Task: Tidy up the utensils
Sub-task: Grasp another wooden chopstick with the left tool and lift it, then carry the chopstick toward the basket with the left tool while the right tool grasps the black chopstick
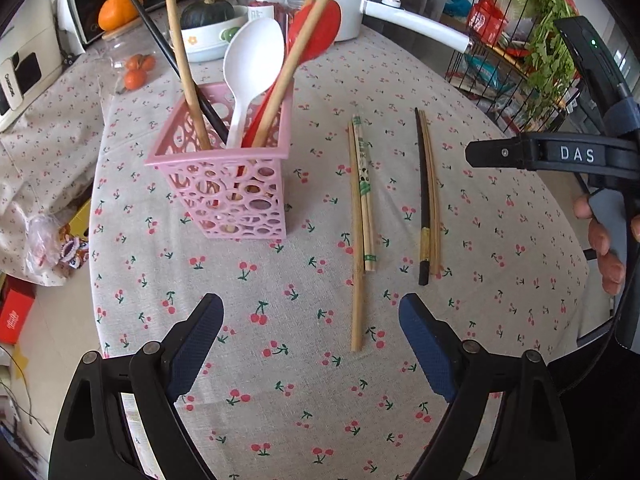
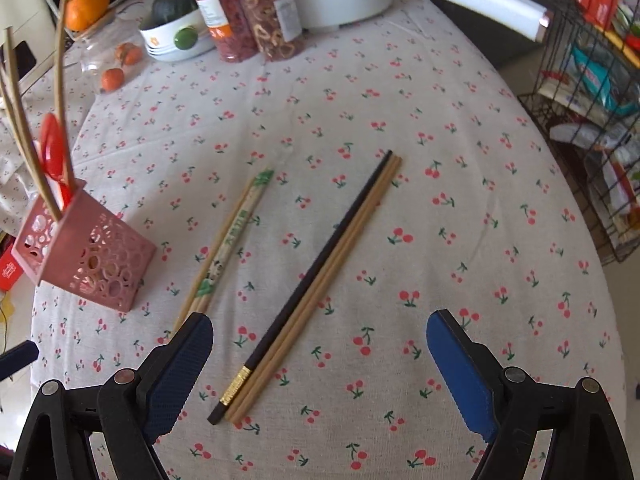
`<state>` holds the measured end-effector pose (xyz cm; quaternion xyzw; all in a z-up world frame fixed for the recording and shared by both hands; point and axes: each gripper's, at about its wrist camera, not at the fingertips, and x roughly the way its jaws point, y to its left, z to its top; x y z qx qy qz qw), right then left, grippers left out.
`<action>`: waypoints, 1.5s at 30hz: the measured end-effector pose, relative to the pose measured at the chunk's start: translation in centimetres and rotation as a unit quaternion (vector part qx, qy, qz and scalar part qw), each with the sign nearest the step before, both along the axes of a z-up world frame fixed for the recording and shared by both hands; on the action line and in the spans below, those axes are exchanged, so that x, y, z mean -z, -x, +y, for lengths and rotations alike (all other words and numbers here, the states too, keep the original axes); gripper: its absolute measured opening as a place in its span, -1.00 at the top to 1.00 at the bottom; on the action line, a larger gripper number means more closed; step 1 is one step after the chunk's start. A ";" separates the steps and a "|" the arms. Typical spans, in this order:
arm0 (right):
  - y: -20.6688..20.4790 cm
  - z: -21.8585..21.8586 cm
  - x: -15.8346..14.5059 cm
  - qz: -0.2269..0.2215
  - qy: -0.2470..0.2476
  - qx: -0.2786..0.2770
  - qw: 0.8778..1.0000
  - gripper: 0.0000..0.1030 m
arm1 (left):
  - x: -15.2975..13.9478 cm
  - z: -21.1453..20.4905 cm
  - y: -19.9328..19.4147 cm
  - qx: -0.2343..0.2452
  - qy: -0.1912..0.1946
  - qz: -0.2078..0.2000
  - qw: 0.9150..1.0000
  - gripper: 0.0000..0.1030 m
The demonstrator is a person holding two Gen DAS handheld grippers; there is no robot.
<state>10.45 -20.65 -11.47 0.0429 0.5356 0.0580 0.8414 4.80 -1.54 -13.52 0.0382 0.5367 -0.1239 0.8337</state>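
A pink perforated utensil basket (image 1: 224,184) stands on the cherry-print tablecloth, holding a white spoon (image 1: 250,64), a red spoon (image 1: 316,30) and several chopsticks. It also shows in the right wrist view (image 2: 86,256). A bundle of bamboo chopsticks with green print (image 1: 362,208) (image 2: 224,244) lies flat to its right. Further right lie a black chopstick (image 1: 423,200) (image 2: 320,268) and two bamboo ones (image 2: 340,264). My left gripper (image 1: 310,344) is open and empty above the cloth. My right gripper (image 2: 320,372) is open and empty over the black chopstick's near end.
At the back stand a white pot with a long handle (image 1: 416,20), two food jars (image 2: 248,12), a bowl with a green squash (image 1: 208,24) and oranges (image 1: 136,72). A wire rack with greens (image 1: 528,48) stands beyond the table's right edge.
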 end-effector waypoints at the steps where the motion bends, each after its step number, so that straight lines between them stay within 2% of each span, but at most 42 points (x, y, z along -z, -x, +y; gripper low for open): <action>1: -0.2 -0.3 0.4 0.009 -0.003 0.006 1.000 -0.77 | 0.5 -0.3 -0.2 0.004 -0.003 0.003 1.000 -0.75; 2: -0.3 -0.6 0.7 0.017 -0.005 0.011 1.000 -0.77 | 1.0 -0.6 -0.3 0.008 -0.004 0.005 1.000 -0.68; 4: -0.5 -1.0 1.1 0.026 -0.006 0.017 0.999 -0.77 | 1.8 -1.1 -0.4 0.019 0.001 0.014 1.000 -0.42; 5: -0.6 -1.1 1.3 0.029 -0.005 0.018 0.999 -0.77 | 2.3 -1.3 -0.6 0.024 0.005 0.022 0.999 -0.22; 10: -0.5 -1.0 1.7 0.038 0.000 0.012 0.999 -0.77 | 4.2 -2.4 -0.5 0.045 0.024 0.065 0.997 0.38; 12: -0.5 -0.8 1.9 0.041 0.003 0.006 0.999 -0.77 | 4.3 -2.8 -0.4 0.048 0.015 0.061 0.997 0.59; 13: -0.5 -0.7 2.0 0.043 0.005 0.003 0.999 -0.77 | 4.4 -3.0 -0.3 0.050 0.007 0.061 0.997 0.63; 15: -0.4 -0.6 2.1 0.045 0.008 -0.001 0.999 -0.77 | 4.4 -2.9 -0.3 0.049 -0.001 0.059 0.997 0.87; 17: -0.5 -0.6 2.2 0.046 0.009 -0.002 0.999 -0.77 | 4.2 -2.6 0.0 0.046 0.003 0.063 0.997 0.87; 19: -0.5 -0.7 2.2 0.047 0.009 -0.003 0.999 -0.77 | 3.1 -2.0 0.7 0.044 0.004 0.047 0.998 0.87; 24: -0.9 -1.1 1.8 0.039 0.013 -0.001 0.999 -0.77 | -2.4 -0.7 3.5 0.054 0.026 -0.037 0.997 0.87; 29: -2.1 -1.9 1.4 0.019 0.009 0.011 1.000 -0.74 | -7.7 1.1 5.2 0.048 0.063 -0.113 0.990 0.87; 31: -3.0 -2.3 1.2 0.011 -0.011 0.008 1.000 -0.46 | -9.4 1.6 5.5 0.041 0.077 -0.139 0.986 0.87; 33: -4.0 -2.7 1.1 0.011 -0.038 0.010 0.999 -0.04 | -11.0 2.3 5.5 0.035 0.089 -0.158 0.983 0.87; 34: -4.6 -2.8 1.1 0.012 -0.053 0.013 0.998 0.05 | -11.5 2.7 5.5 0.032 0.095 -0.165 0.981 0.87; 36: -5.7 -3.0 1.3 0.016 -0.075 0.020 0.997 0.37 | -12.4 3.3 5.3 0.026 0.103 -0.174 0.979 0.87; 38: -6.9 -3.0 1.7 0.024 -0.095 0.026 0.995 0.55 | -13.0 4.0 5.2 0.018 0.109 -0.180 0.977 0.87; 42: -8.8 -2.5 3.4 0.050 -0.116 0.041 0.991 0.69 | -13.7 5.4 4.7 0.001 0.122 -0.186 0.975 0.87; 45: -9.7 -1.9 4.7 0.071 -0.085 0.053 0.992 0.70 | -14.2 6.3 4.4 -0.010 0.130 -0.191 0.973 0.87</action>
